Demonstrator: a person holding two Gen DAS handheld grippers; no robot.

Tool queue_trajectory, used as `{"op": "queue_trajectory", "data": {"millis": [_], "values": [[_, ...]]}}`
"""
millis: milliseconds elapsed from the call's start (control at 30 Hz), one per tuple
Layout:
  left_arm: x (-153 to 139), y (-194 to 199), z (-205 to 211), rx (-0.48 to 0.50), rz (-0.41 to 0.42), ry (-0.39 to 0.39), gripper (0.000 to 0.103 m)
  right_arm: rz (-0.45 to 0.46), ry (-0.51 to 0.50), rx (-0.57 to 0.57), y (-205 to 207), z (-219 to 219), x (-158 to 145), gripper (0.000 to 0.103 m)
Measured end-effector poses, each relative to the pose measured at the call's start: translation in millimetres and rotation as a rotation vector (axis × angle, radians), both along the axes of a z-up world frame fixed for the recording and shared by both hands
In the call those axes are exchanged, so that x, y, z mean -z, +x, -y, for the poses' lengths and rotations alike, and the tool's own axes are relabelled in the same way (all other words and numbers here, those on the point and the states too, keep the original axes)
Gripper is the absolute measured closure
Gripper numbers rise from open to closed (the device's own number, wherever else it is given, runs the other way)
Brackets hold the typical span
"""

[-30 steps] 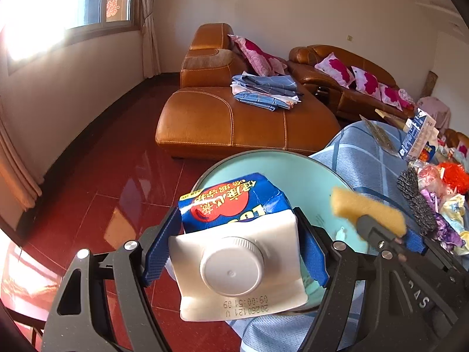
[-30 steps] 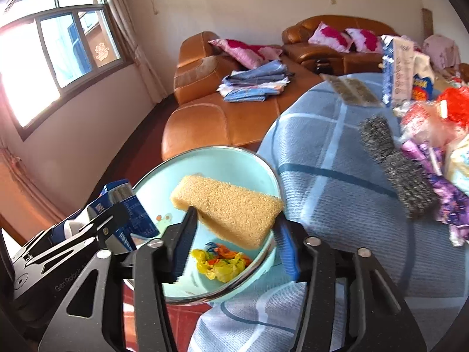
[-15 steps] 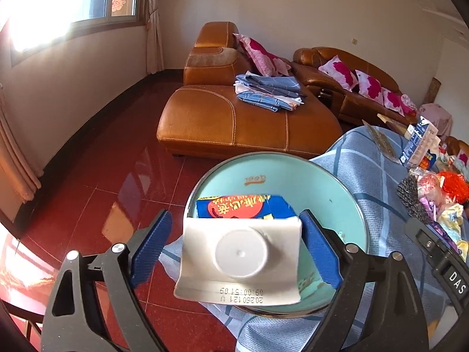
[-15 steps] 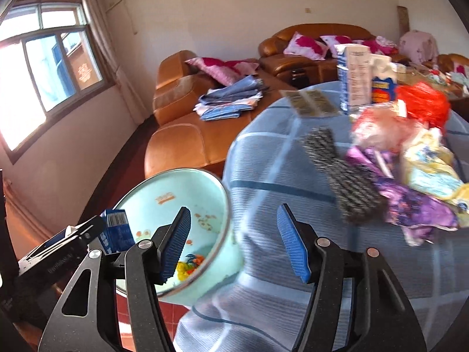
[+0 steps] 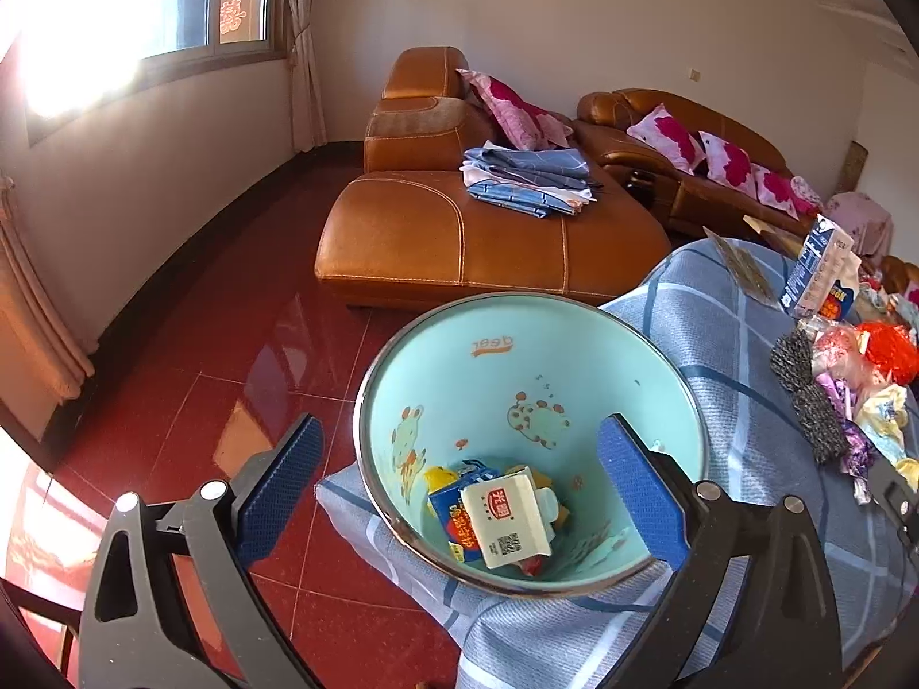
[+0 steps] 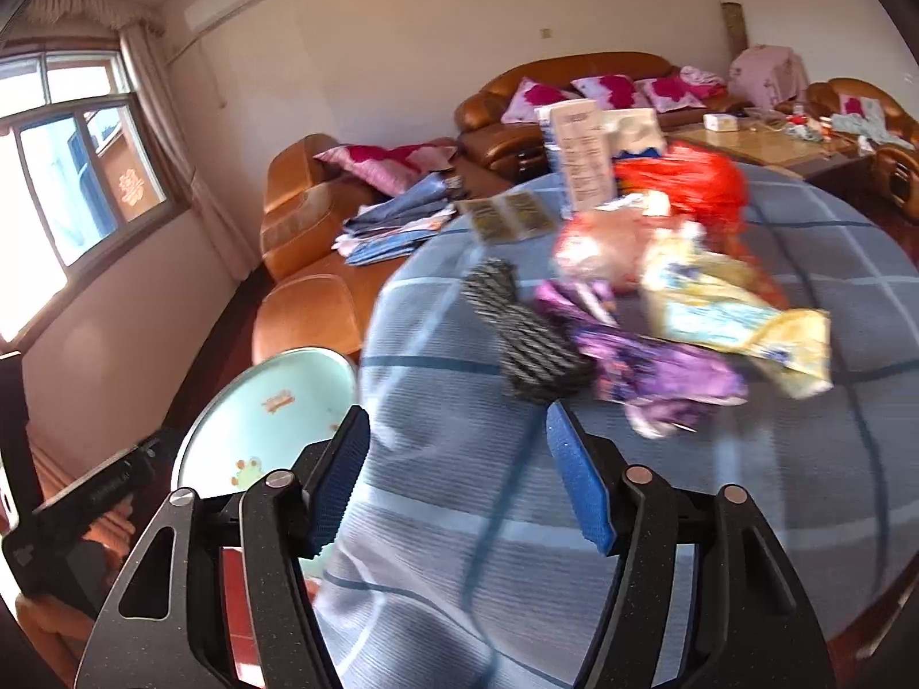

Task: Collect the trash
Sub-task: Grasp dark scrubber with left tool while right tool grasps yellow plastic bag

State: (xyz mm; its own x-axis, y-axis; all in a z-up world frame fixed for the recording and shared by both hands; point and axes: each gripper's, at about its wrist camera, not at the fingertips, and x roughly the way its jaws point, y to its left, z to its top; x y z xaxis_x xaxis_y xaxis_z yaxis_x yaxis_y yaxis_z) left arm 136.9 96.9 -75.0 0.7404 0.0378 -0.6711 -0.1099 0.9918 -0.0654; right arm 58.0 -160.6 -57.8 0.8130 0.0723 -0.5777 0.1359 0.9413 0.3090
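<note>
A light blue trash bin [image 5: 505,356] stands at the edge of the blue checked table. A blue and white carton [image 5: 494,519] lies inside it on other scraps. My left gripper [image 5: 459,494] is open and empty above the bin. My right gripper [image 6: 459,476] is open and empty over the tablecloth [image 6: 574,517], facing a black mesh scrubber [image 6: 522,339], a purple wrapper [image 6: 649,367] and a yellow packet [image 6: 723,310]. The bin [image 6: 270,407] is at its lower left.
A red net bag [image 6: 689,184] and an upright milk carton [image 6: 580,166] stand farther back on the table. An orange leather sofa [image 5: 459,229] with folded cloth lies beyond the bin. Red tiled floor [image 5: 201,344] is at the left.
My left gripper opened and the carton dropped into the bin. My right gripper let go of the yellow sponge and swung right toward the trash on the table.
</note>
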Motion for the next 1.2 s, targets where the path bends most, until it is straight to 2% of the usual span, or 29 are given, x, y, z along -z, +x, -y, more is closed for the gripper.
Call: {"op": "queue_trajectory", "data": {"millis": [300, 533, 733, 1033, 1200], "values": [[11, -19, 56, 0.141, -0.057, -0.019, 0.007, -0.049, 0.011, 0.145, -37, 58, 15, 0.039], [9, -33, 91, 0.217, -0.059, -0.019, 0.007, -0.034, 0.025, 0.216, -56, 90, 16, 0.039], [12, -37, 110, 0.261, -0.058, 0.024, 0.007, -0.004, 0.032, 0.254, -61, 114, 10, 0.039], [13, -22, 141, 0.309, -0.066, 0.046, 0.008, -0.004, -0.031, 0.243, -29, 145, -5, 0.039], [8, -7, 162, 0.330, -0.057, 0.032, 0.008, -0.056, -0.058, 0.186, 4, 152, -2, 0.039]]}}
